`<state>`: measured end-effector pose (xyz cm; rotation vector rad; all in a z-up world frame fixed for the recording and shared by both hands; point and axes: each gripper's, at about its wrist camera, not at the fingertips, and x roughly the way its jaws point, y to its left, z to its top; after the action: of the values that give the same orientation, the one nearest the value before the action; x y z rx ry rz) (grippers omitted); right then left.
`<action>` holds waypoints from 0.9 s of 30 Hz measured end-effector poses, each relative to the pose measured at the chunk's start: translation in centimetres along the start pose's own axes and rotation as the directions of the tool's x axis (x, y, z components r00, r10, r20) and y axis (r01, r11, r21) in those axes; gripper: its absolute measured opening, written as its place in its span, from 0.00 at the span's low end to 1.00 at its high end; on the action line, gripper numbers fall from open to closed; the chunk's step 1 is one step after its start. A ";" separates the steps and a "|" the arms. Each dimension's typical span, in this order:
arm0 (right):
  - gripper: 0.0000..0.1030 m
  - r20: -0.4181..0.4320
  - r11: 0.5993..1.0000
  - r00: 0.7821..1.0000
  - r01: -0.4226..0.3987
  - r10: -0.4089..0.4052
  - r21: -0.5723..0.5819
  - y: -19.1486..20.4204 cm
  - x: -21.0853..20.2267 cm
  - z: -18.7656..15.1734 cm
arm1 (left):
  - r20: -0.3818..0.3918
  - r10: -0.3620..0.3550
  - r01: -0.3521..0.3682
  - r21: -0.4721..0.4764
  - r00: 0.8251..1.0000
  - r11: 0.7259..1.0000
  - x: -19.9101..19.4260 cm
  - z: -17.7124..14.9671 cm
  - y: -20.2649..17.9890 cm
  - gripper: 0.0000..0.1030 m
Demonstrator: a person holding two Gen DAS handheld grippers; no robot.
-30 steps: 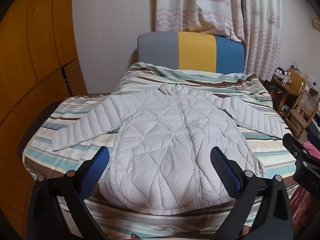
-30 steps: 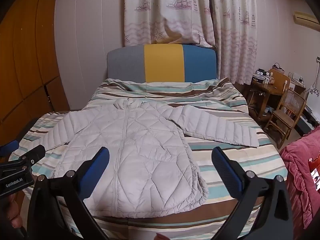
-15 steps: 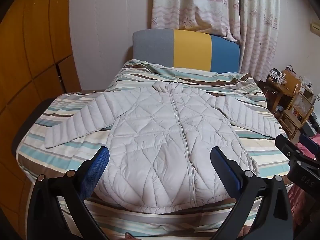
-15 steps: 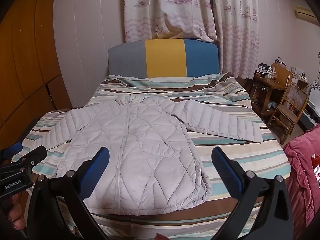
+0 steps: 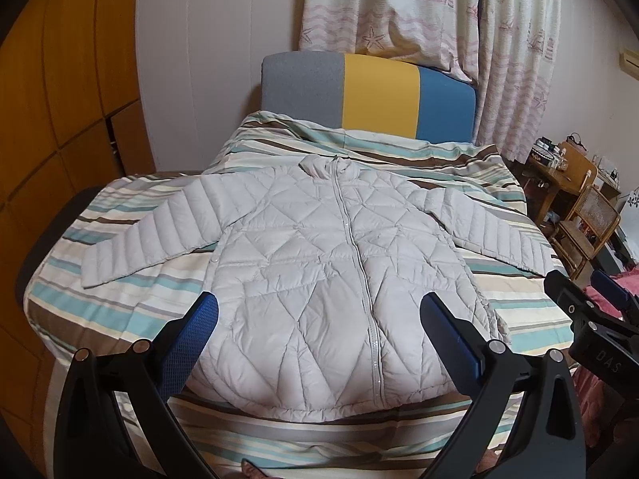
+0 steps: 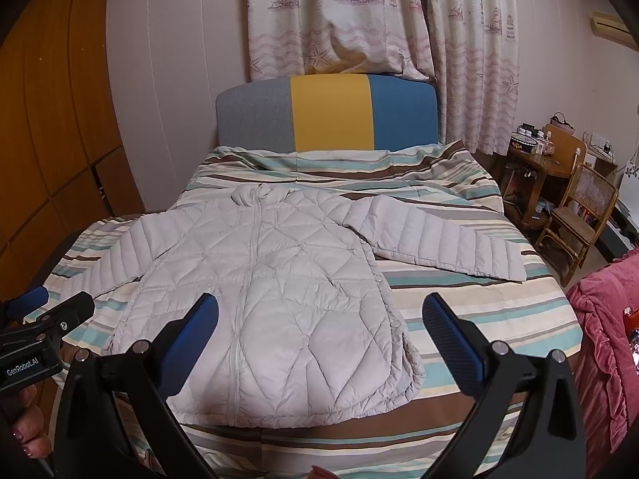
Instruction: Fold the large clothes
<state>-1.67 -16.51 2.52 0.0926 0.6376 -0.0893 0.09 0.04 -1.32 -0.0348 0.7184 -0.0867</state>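
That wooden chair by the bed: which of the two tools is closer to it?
Right. The right tool hangs near the bed's chair-side corner; the left tool hangs toward the other corner, farther from the wooden chair.

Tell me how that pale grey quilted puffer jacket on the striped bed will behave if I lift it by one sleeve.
The pale grey quilted puffer jacket lies limp and flat, so it will probably drape and sag rather than hold shape. Its puffy quilting suggests it is light for its bulk. The shell looks smooth, so it may slip between the open pads of the right gripper unless pinched firmly.
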 end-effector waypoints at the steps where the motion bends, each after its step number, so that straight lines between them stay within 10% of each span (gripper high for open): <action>1: 0.98 0.002 1.000 1.000 0.000 0.000 0.000 0.0 0.0 0.0 | -0.001 -0.002 0.002 0.001 1.000 1.000 0.0 -0.1 -0.1 0.97; 27: 0.98 -0.029 1.000 0.999 -0.014 0.015 0.015 -0.4 0.9 0.0 | -0.018 -0.020 0.020 0.001 1.000 1.000 0.3 0.0 -0.2 0.97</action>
<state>-0.94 -17.01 1.97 0.1130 0.6656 -0.0788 0.30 -0.20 -1.51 -0.0402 0.7361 -0.1063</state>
